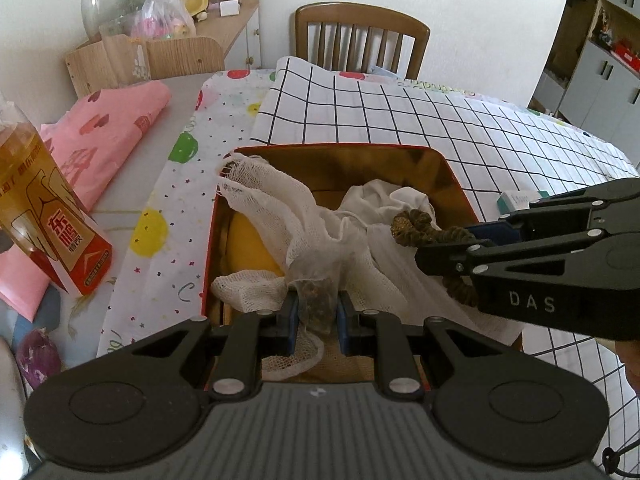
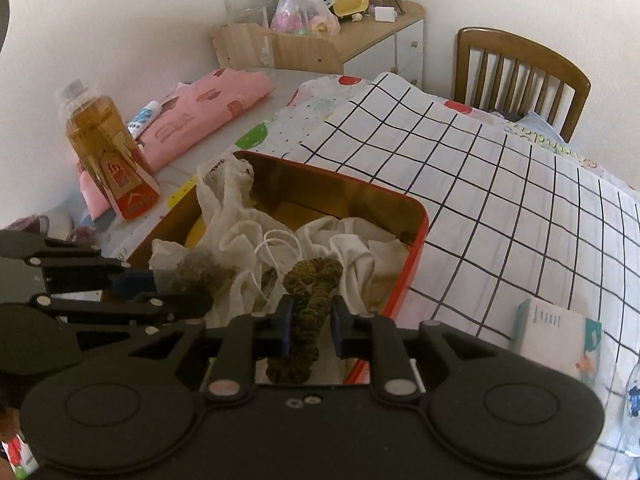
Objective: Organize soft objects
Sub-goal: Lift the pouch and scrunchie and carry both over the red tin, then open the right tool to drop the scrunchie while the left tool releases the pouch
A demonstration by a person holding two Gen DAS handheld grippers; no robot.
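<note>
Gauze (image 1: 304, 216) pinched in left tool (image 1: 317, 317); right tool (image 2: 309, 325) loose around ruffled scrunchie (image 2: 310, 280).

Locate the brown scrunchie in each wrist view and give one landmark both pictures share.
Left wrist view: brown scrunchie right of centre, over the red tin, at the right gripper.
Right wrist view: scrunchie bottom centre, between that gripper's fingers.
Shared landmark: wooden chair.

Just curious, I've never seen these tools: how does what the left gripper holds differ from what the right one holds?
The left gripper pinches a white gauze mesh; the right gripper has a brown-green scrunchie between its jaws. The mesh is thin, see-through and spreads widely, while the scrunchie is thick, opaque and bunched. Both are soft and sit over the red tin box.
</note>
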